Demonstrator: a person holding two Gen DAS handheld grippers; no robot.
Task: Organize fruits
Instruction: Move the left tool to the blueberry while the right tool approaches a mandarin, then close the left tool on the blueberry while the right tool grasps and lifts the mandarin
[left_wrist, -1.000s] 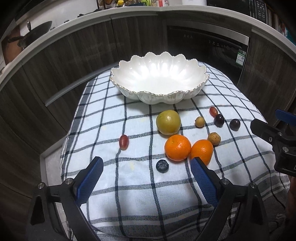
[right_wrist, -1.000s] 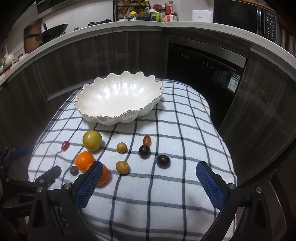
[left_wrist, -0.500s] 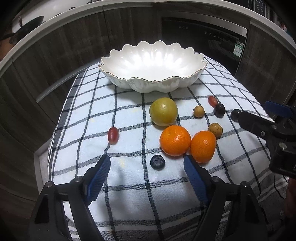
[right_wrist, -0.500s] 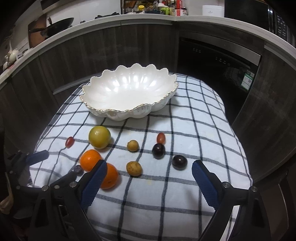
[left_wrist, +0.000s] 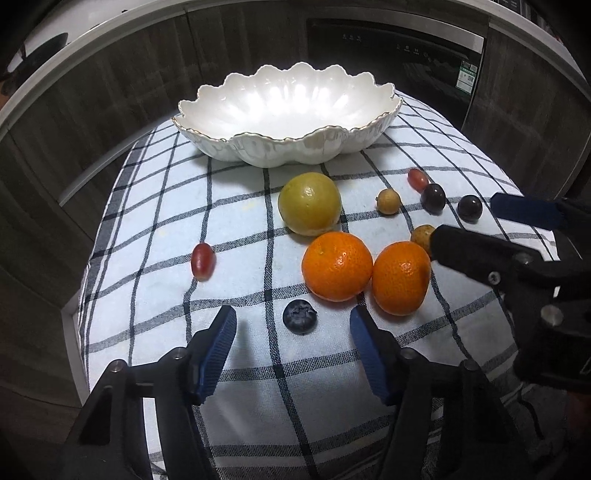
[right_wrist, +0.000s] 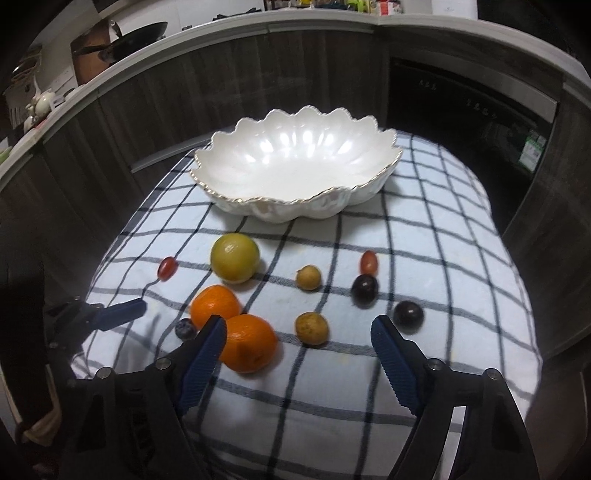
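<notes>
Both tongs have sunk toward the fruit, jaws closing yet empty: left tongs (left_wrist: 293, 326) straddle the blueberry (left_wrist: 300, 316); right tongs (right_wrist: 298, 334) face the small yellow-brown fruit (right_wrist: 311, 328).

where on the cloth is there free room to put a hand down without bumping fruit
Bare cloth lies left of the red grape, out to the cloth's edge, and between that grape and the white bowl. The near strip below the blueberry is also free. It is crowded on the right, around the two oranges, yellow-green fruit and dark grapes.
</notes>
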